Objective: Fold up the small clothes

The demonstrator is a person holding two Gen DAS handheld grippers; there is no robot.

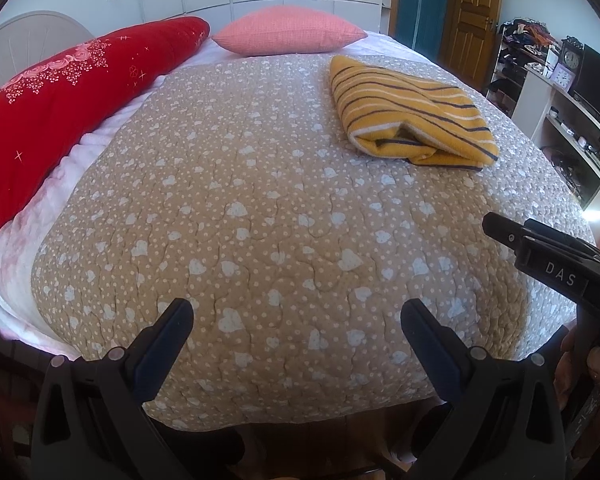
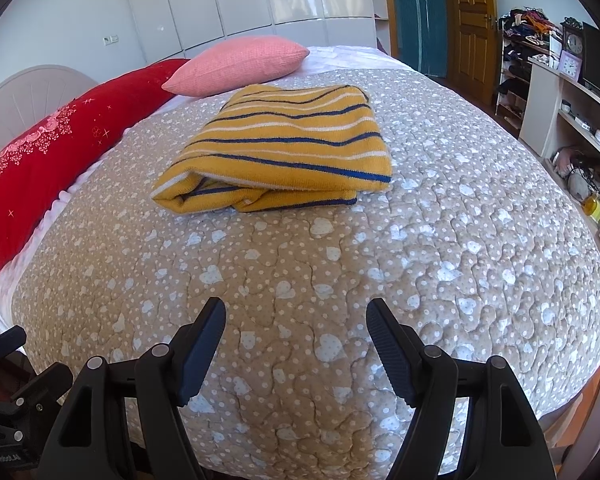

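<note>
Just short of the pink pillow (image 2: 240, 64) lies my soft, light striped garment (image 2: 284, 148), folded, both left gripper (image 1: 296, 320) and right gripper (image 2: 296, 320) spread empty; I'd pinch its near edge.

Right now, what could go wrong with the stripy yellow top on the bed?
1. The yellow striped top is folded, but its near edge gapes loosely, so a nudge might undo it.
2. Both the left gripper and the right gripper are open and empty; grabbing one layer could unfold it.
</note>
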